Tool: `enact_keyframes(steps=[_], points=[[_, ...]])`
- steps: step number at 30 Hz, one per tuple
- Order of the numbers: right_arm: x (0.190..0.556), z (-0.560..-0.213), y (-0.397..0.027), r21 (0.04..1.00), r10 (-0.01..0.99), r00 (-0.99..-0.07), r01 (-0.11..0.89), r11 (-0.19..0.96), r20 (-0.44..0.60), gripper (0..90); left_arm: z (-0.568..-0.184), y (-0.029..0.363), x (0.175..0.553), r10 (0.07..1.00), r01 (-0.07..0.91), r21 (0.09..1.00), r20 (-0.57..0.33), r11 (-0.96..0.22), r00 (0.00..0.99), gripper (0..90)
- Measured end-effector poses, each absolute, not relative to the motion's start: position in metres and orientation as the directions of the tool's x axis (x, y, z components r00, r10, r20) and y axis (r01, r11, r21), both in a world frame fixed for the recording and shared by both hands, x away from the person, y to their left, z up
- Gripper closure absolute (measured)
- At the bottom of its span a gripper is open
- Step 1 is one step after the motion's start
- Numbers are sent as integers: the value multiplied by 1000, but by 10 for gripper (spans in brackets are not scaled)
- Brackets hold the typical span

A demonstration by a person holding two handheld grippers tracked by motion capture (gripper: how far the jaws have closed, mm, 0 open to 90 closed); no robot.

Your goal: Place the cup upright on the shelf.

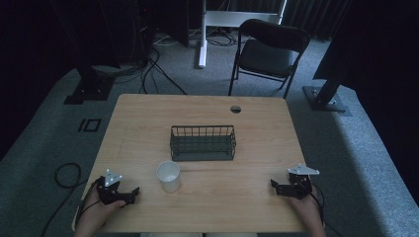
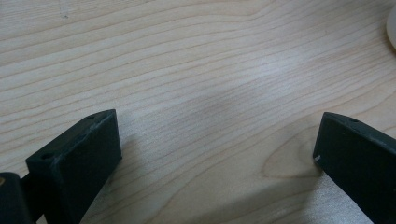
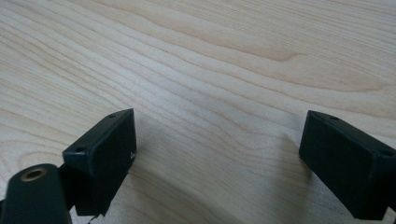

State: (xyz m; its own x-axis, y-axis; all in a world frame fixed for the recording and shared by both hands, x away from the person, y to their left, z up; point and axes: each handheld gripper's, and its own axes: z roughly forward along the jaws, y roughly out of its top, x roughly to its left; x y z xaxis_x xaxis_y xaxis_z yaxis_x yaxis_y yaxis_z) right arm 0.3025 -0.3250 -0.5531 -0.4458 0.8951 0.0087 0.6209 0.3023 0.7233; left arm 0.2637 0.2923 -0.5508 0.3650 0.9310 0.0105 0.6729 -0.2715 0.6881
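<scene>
On the light wooden table (image 1: 148,118) we count three kinds of kit: one dark green wire basket (image 1: 203,142), one white paper cup (image 1: 168,176), and two black two-jaw grippers. The basket sits at the middle of the tabletop, long side facing the person. The cup stands upright just in front of the basket's left end, near it but not touching, mouth open to the ceiling.

Down at the near left corner, the left gripper (image 1: 132,192) rests low over the wood in the person's left hand (image 1: 96,213), its grey three-cornered plate on top, jaws aimed toward the cup and well short of it. The left gripper view (image 2: 217,154) shows its two jaws spread wide with bare wood grain between them, and a sliver of the cup's pale rim (image 2: 392,28) at the far right edge.

Over at the near right corner, the right gripper (image 1: 274,185) sits in the person's right hand (image 1: 309,210), pointing inward across the table. Its own view (image 3: 217,149) gives the same story: two jaws held far apart, nothing between them but tabletop.

Beyond the table, one black folding chair (image 1: 269,49) stands on the grey carpet, and one round cable hole (image 1: 235,109) marks the table's far edge.
</scene>
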Motion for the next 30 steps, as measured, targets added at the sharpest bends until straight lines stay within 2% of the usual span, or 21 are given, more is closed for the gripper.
enact_keyframes(steps=[30], points=[[303,-547,-319,700,884,-467,630,336,-3,129,-551,292,264,931,673,688,10,-271,365,12]])
